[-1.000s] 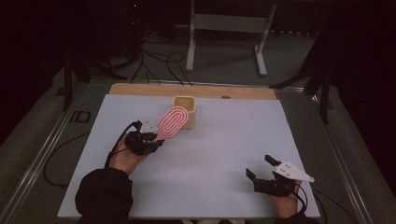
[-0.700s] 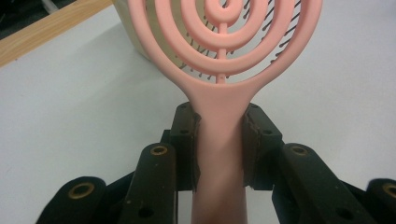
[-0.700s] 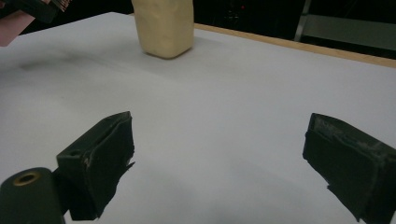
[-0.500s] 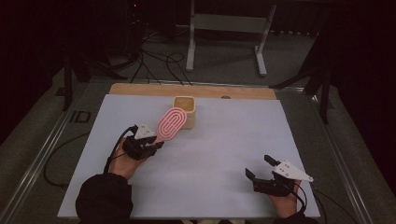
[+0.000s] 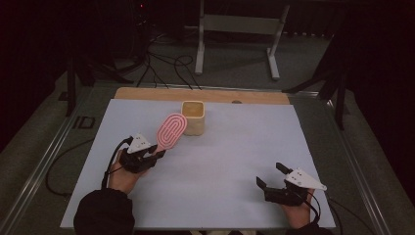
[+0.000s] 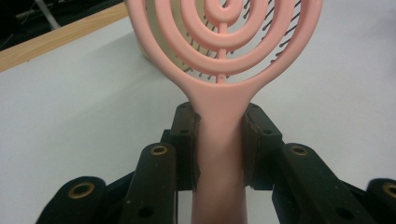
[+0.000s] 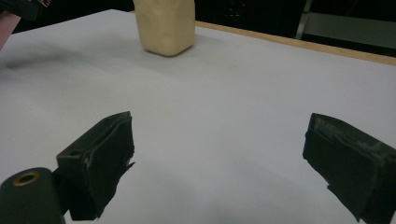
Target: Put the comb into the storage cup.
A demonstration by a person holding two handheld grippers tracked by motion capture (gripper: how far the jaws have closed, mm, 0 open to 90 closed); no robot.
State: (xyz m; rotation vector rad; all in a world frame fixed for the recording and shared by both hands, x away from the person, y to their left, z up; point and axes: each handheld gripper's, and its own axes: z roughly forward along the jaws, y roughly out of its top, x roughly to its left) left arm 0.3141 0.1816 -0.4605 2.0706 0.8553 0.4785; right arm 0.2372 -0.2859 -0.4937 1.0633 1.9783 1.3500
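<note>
Your left gripper (image 5: 157,152) has its fingers clamped on the brush (image 5: 170,131) handle, head beside the cup (image 5: 193,117). Right gripper (image 5: 270,175) fingers are apart. Next: lift the brush over the cup.

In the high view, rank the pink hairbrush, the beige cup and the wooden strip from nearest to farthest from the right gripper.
From the right gripper, at the table's near right:
1. Pink hairbrush, to the left, held in the left gripper.
2. Beige cup, just beyond the brush head, toward the far edge.
3. Wooden strip, along the table's far edge.
</note>
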